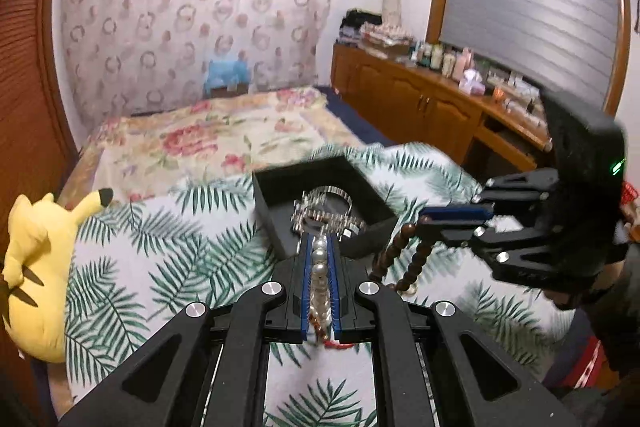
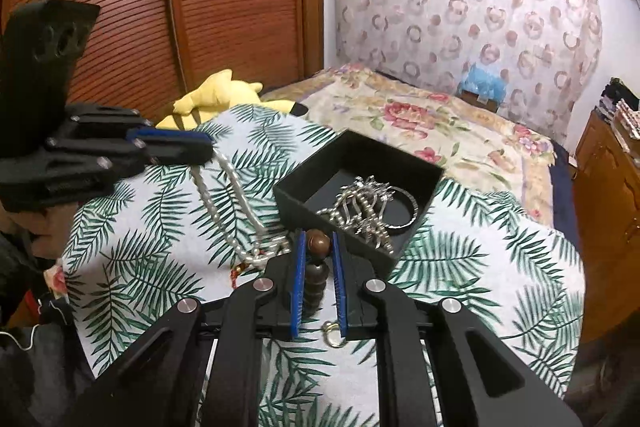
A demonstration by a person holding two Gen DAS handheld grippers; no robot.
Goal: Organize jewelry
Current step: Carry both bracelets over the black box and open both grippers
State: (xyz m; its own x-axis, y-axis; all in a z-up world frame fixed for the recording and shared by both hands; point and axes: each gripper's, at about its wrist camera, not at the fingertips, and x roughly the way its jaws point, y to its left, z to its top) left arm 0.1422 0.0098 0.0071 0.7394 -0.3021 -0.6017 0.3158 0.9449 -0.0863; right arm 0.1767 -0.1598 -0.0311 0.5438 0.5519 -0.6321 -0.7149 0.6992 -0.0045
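A black open box (image 1: 280, 183) (image 2: 348, 151) rests on the palm-leaf cloth and holds silver bracelets (image 1: 326, 205) (image 2: 366, 205). My left gripper (image 1: 320, 239) (image 2: 206, 147) is shut on a white pearl necklace (image 1: 319, 271), whose strands (image 2: 224, 195) hang from it down to the cloth. My right gripper (image 2: 319, 237) (image 1: 424, 219) is shut on a brown wooden bead string (image 2: 317, 267), which dangles in two strands (image 1: 394, 255) to the right of the box. Both grippers are lifted just in front of the box.
A yellow plush toy (image 1: 36, 267) (image 2: 224, 95) lies at the left on the bed. A floral blanket (image 1: 224, 135) covers the bed beyond the box. A wooden cabinet with bottles (image 1: 432, 95) runs along the right wall. A small gold ring (image 2: 334, 333) lies on the cloth under my right gripper.
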